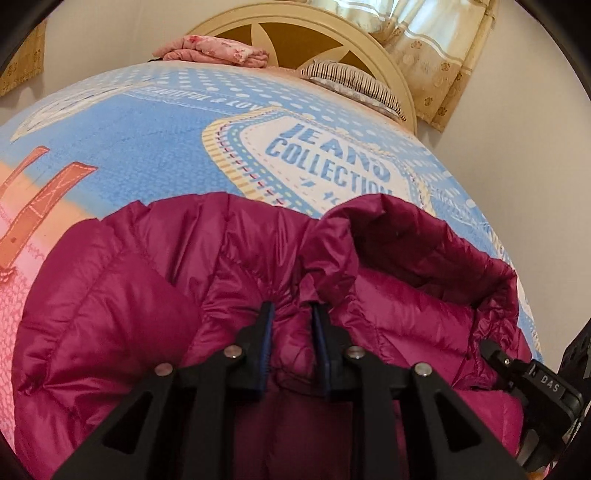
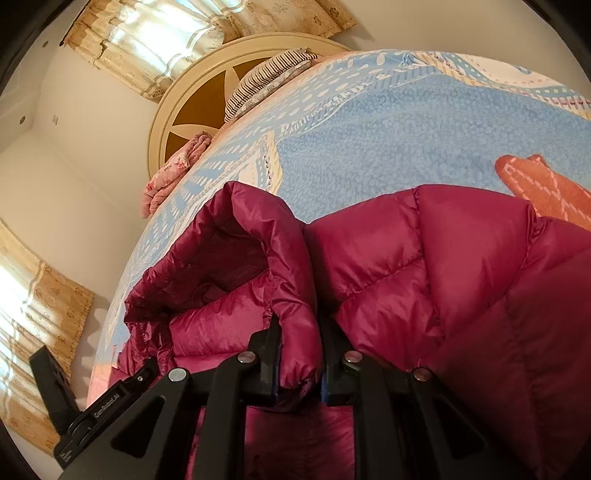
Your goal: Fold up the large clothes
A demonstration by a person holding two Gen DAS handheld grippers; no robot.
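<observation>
A magenta quilted down jacket lies on the bed, filling the lower half of both wrist views, with its hood standing open between the two grippers. My left gripper is shut on a puckered ridge of the jacket by the base of the hood. The right gripper is shut on the rolled front edge of the hood. Each gripper's black body shows at the edge of the other's view. The rest of the jacket is hidden below the grippers.
The bedsheet is blue with a "JEANS COLLECTION" print and orange and pink patches on one side. At the cream round headboard lie a folded pink floral cloth and a striped pillow. Curtains hang behind, with white walls close by.
</observation>
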